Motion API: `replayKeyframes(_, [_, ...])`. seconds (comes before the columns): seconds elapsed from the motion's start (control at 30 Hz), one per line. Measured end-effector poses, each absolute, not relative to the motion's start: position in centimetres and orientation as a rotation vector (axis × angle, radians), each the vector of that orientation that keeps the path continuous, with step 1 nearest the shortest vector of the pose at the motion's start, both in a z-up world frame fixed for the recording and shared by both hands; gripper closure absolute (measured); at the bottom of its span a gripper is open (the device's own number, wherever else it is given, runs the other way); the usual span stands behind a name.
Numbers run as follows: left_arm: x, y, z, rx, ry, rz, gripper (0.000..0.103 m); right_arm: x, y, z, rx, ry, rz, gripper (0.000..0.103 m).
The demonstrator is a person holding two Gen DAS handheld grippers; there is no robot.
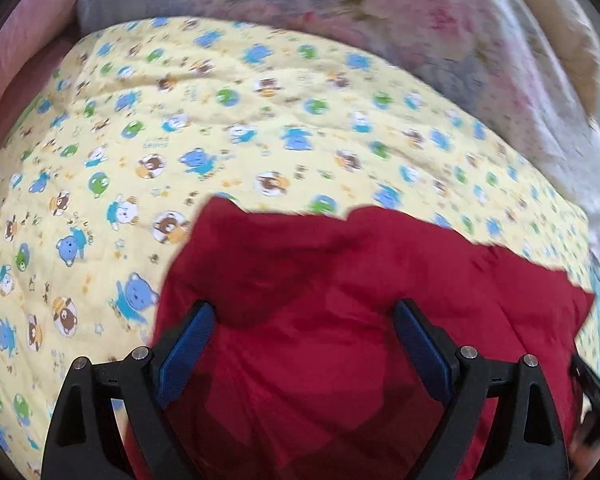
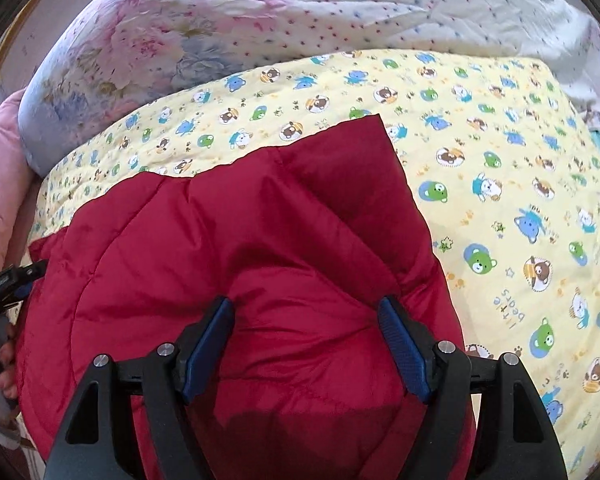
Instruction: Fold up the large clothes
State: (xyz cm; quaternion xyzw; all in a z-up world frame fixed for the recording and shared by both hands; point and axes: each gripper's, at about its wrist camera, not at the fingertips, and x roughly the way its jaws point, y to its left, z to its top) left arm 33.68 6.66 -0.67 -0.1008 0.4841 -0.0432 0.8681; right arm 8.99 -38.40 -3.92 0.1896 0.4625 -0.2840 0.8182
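My left gripper (image 1: 300,336) and right gripper (image 2: 306,332) hang wide open over the red coat (image 2: 228,240), gripping nothing. The coat lies low-centre in both views, spread on the yellow bear quilt (image 2: 500,152), likely flat for folding.
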Motion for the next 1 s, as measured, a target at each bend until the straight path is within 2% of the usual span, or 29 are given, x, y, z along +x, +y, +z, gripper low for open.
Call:
replayKeyframes(0.23, [32.9,7.5,0.2,-0.263,1.0,-0.114,0.016,9.0,-39.0,-4.3,0.441,0.992,-0.616,0.027])
replayKeyframes(0.63, [16.4,6.0,3.8,-0.208,0.89,-0.374,0.016,8.3,-39.3,-4.0,0.473,0.949,-0.641,0.026])
replayKeyframes(0.87, [12.2,5.6,3.3,-0.152,0.913,-0.347,0.016,4.2,-31.6,1.5,0.32,0.85,-0.595,0.022])
replayKeyframes(1.0, [11.8,4.8,2.3,-0.124,0.936,-0.334,0.015,2.9,-26.7,1.8,0.215,0.879,-0.504,0.023])
